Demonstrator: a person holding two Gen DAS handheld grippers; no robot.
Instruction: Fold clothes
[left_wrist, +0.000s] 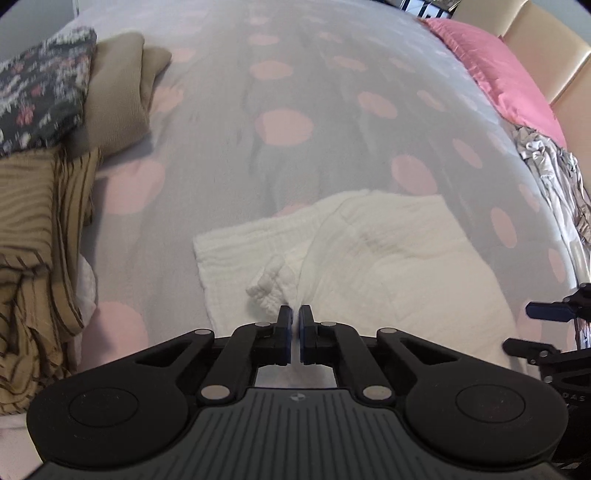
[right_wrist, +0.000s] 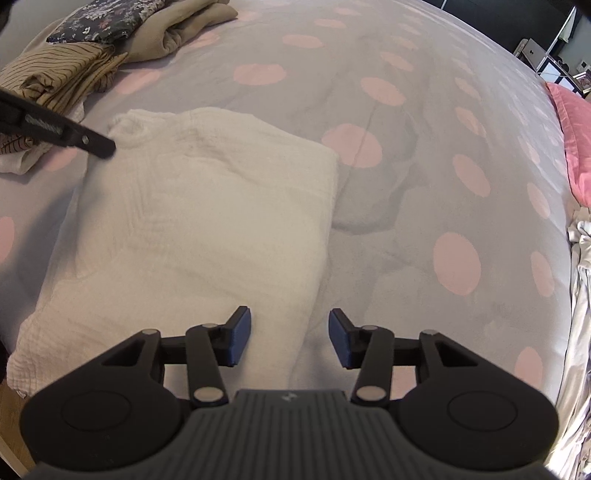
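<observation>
Left claw (left_wrist: 295, 317) pinching together on white garment (left_wrist: 369, 251) at lower centre, right claw (right_wrist: 288, 332) hovering apart over its edge, bed (left_wrist: 221, 147) lying beneath

Counts, both views:
- Grippers: 2. Left gripper (left_wrist: 295, 334), right gripper (right_wrist: 290, 338). 2 fingers ea.
- White garment (right_wrist: 199, 206): 1, on bedspread (left_wrist: 332, 92).
- Folded pile, bed's far left corner: 3 items seen. 1 striped tan garment (left_wrist: 33, 229), 1 plain tan garment (left_wrist: 118, 92), 1 dark floral garment (left_wrist: 40, 88).
- Pink pillow (left_wrist: 498, 70): 1.
- Crumpled silver-grey cloth (right_wrist: 580, 295): 1 heap; no. of pieces inside, can't tell.
- Pink dots on bedspread: many, uncounted.
</observation>
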